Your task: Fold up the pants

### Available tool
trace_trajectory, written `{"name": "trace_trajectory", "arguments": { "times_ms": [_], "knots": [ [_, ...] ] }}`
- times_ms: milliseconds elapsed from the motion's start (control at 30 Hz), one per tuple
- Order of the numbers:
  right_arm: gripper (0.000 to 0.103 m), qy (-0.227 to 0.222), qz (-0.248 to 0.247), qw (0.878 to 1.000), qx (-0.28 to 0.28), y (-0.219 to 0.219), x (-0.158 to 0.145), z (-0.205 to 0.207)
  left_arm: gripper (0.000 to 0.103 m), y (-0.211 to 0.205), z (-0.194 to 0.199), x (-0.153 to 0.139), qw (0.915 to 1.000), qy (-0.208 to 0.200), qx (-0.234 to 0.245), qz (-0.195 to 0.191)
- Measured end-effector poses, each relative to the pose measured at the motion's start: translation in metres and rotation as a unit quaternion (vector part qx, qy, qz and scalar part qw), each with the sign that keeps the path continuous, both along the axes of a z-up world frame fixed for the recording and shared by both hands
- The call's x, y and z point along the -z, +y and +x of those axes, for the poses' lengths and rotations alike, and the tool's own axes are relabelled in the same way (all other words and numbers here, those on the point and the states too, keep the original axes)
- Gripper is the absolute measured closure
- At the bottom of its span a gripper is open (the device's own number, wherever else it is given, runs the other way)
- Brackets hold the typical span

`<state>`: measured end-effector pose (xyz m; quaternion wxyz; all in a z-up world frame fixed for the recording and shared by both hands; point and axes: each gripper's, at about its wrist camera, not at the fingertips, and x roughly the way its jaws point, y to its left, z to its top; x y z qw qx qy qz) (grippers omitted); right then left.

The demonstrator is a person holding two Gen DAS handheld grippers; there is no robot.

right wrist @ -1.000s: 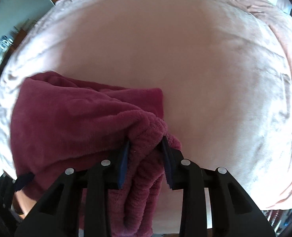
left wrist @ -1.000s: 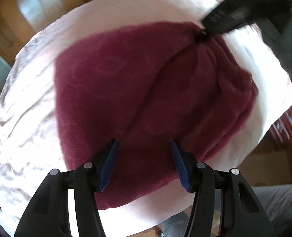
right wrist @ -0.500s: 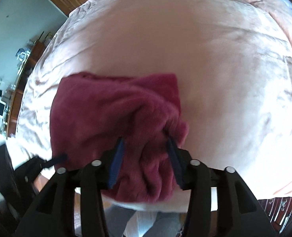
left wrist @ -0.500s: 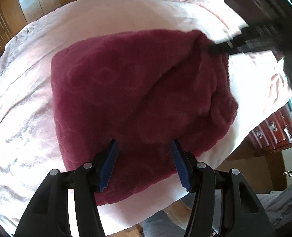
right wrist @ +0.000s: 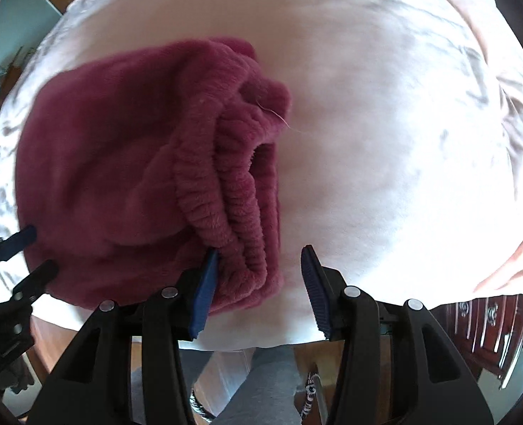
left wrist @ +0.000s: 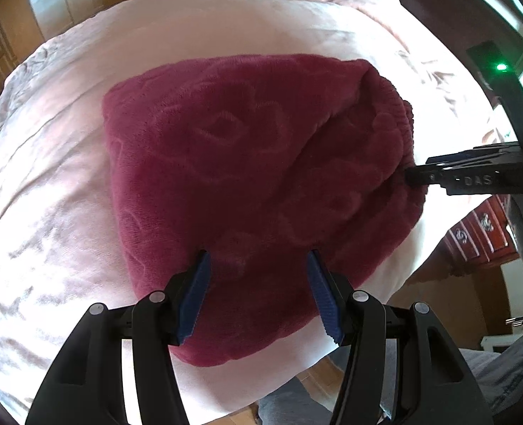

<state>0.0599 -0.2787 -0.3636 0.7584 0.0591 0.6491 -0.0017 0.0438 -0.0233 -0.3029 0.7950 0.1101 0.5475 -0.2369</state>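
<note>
Left wrist view: the maroon fleece pants (left wrist: 247,184) are seen folded into a thick bundle on the pale pink bedspread (left wrist: 49,184), filling the middle of the frame. An embossed pattern is visible on the upper layer, and the ribbed waistband (left wrist: 396,120) is bunched at about two o'clock. The left gripper (left wrist: 258,297) is held at six o'clock above the near edge of the bundle, with its jaws apart and its blue pads (left wrist: 194,297) clear of the fabric; nothing is clasped. At three o'clock the right gripper (left wrist: 414,177) is seen side-on, its tip just at the waistband edge. A red wooden dresser (left wrist: 481,233) is seen past the bed edge at four o'clock.

Right wrist view: the pants (right wrist: 112,177) are shown at nine to ten o'clock of centre on the bedspread (right wrist: 385,124), the gathered waistband (right wrist: 233,184) running down toward six o'clock. The right gripper (right wrist: 258,283) is held at six o'clock; its jaws have just been opening and are released. The waistband end lies between them, just beside the left-hand pad (right wrist: 204,290), while the other pad stands well off over bare bedspread. Whether that pad touches the fabric cannot be told. The left gripper (right wrist: 31,251) is seen at eight o'clock by the bundle's far edge, its jaws apart.
</note>
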Motion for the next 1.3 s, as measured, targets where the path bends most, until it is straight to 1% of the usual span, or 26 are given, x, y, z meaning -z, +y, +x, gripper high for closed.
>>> {"name": "trace_trajectory", "arguments": {
  "times_ms": [133, 167, 233, 300, 367, 400, 500, 567, 633, 733, 867, 967, 1100, 1133, 1200, 1300],
  "knots": [
    [0.055, 0.005, -0.029, 1.000, -0.006, 0.008, 0.018, 0.001, 0.047, -0.007, 0.002, 0.006, 0.9999, 0.004, 0.010, 0.005],
    [0.055, 0.010, -0.032, 0.999, -0.008, 0.010, 0.023, 0.001, 0.047, -0.007, 0.003, 0.007, 0.9999, 0.008, 0.009, 0.005],
    [0.055, 0.010, -0.031, 0.999, -0.013, 0.013, 0.024, 0.002, 0.047, -0.008, 0.003, 0.005, 0.9999, 0.010, 0.005, 0.007],
    [0.055, 0.000, -0.017, 1.000, -0.018, 0.012, 0.015, 0.000, 0.047, -0.006, 0.003, 0.001, 0.9999, 0.009, 0.000, 0.006],
    [0.055, -0.010, 0.010, 1.000, -0.018, 0.009, 0.002, 0.000, 0.047, 0.001, 0.001, -0.004, 0.9998, 0.012, -0.015, 0.003],
    [0.055, -0.018, 0.020, 0.999, -0.020, 0.007, -0.006, -0.002, 0.047, -0.004, -0.007, -0.001, 0.9997, 0.013, -0.023, 0.000],
    [0.055, -0.051, 0.046, 0.997, -0.031, 0.003, -0.030, -0.006, 0.047, 0.006, -0.007, -0.011, 0.9982, 0.016, -0.058, -0.009],
    [0.055, -0.065, 0.060, 0.995, -0.039, 0.002, -0.039, -0.002, 0.047, 0.011, -0.008, -0.017, 0.9967, 0.016, -0.079, -0.013],
    [0.055, -0.076, 0.064, 0.994, -0.050, 0.007, -0.043, 0.004, 0.047, 0.015, -0.008, -0.021, 0.9953, 0.014, -0.095, -0.011],
    [0.055, -0.080, 0.054, 0.993, -0.063, 0.015, -0.038, 0.021, 0.047, 0.016, -0.010, -0.027, 0.9938, 0.007, -0.111, -0.003],
    [0.055, -0.070, 0.034, 0.994, -0.080, 0.019, -0.015, 0.044, 0.047, 0.015, -0.010, -0.029, 0.9918, -0.001, -0.127, 0.010],
    [0.055, -0.062, 0.028, 0.994, -0.090, 0.021, -0.004, 0.057, 0.047, 0.020, -0.011, -0.033, 0.9895, -0.004, -0.143, 0.016],
    [0.054, -0.055, 0.040, 0.993, -0.094, 0.020, 0.003, 0.068, 0.047, 0.024, -0.015, -0.040, 0.9860, -0.010, -0.164, 0.028],
    [0.054, -0.056, 0.042, 0.993, -0.098, 0.020, 0.001, 0.075, 0.042, 0.024, -0.016, -0.041, 0.9852, -0.011, -0.168, 0.030],
    [0.053, -0.057, 0.049, 0.992, -0.104, 0.015, -0.001, 0.073, 0.033, 0.025, -0.016, -0.046, 0.9834, -0.016, -0.177, 0.034],
    [0.052, -0.061, 0.068, 0.989, -0.113, 0.000, -0.014, 0.065, 0.032, 0.025, -0.015, -0.055, 0.9814, -0.025, -0.187, 0.034]
  ]
}}
